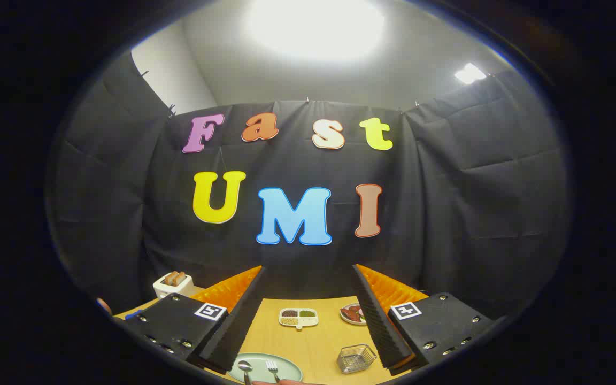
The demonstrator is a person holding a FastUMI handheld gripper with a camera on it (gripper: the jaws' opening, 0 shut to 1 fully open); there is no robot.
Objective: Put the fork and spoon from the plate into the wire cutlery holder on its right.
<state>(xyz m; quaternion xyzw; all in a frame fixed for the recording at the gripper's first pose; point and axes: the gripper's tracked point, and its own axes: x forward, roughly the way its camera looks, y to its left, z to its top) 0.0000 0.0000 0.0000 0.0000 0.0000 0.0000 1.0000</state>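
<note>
A pale green plate (286,369) lies on the wooden table, low between my fingers. On it rest a spoon (245,367) and, to its right, a fork (272,368), heads pointing away from me. The empty wire cutlery holder (356,357) stands to the right of the plate, close to my right finger. My gripper (308,270) is open and raised well above the table, fingers spread wide with nothing between them. The handles of the fork and spoon are cut off from sight.
Beyond the plate sits a white divided dish (298,317) with grains. A small plate of food (353,314) is partly behind my right finger. A white toaster (172,284) with bread stands at the far left, by the black cloth wall.
</note>
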